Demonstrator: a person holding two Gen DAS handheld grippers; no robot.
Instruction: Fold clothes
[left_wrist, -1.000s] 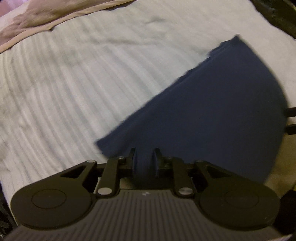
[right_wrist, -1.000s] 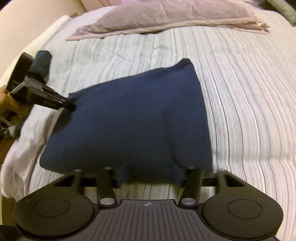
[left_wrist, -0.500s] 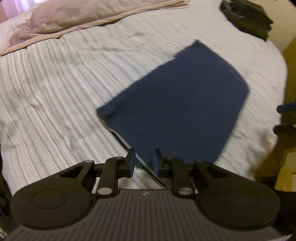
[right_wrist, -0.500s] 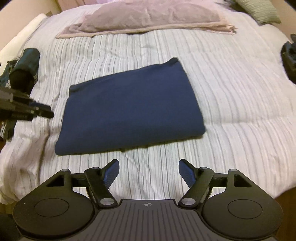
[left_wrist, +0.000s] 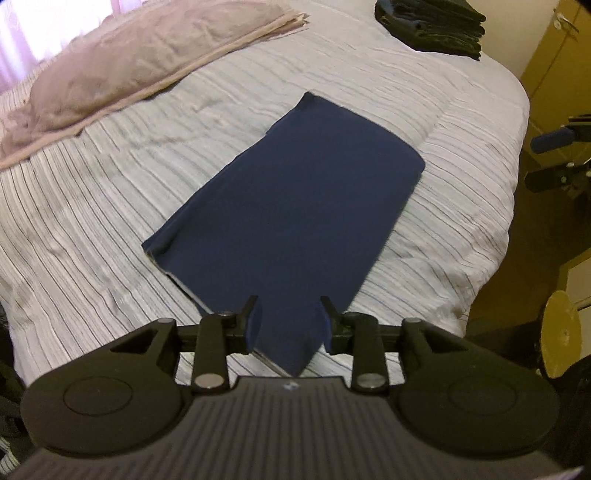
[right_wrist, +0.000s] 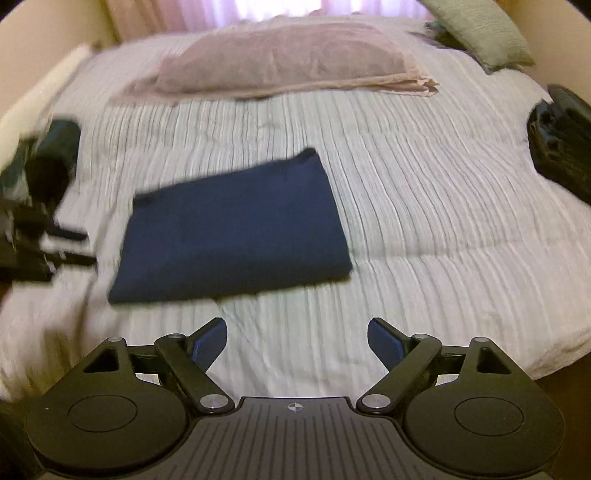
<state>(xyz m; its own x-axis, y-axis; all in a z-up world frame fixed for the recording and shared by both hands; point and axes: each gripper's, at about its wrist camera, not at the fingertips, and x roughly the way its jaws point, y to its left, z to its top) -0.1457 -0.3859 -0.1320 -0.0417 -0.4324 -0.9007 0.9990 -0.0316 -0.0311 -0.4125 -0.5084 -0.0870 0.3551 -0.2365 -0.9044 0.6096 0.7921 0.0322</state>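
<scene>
A folded navy blue garment (left_wrist: 295, 206) lies flat on the striped white bedspread (left_wrist: 92, 229); it also shows in the right wrist view (right_wrist: 232, 229). My left gripper (left_wrist: 289, 325) is open, its jaws apart above the garment's near corner, not gripping it. My right gripper (right_wrist: 297, 341) is wide open and empty, held above bare bedspread (right_wrist: 424, 221) in front of the garment. The left gripper shows blurred at the left edge of the right wrist view (right_wrist: 55, 243).
A pink pillow (right_wrist: 288, 62) lies at the head of the bed. A stack of dark folded clothes (left_wrist: 432, 22) sits at the far right corner, also in the right wrist view (right_wrist: 561, 144). A dark green garment (right_wrist: 44, 158) lies at left. A green cushion (right_wrist: 476, 33) is far right.
Both grippers let go of the navy garment and opened. It dropped flat onto the bed. Both grippers pulled back and up from it.
</scene>
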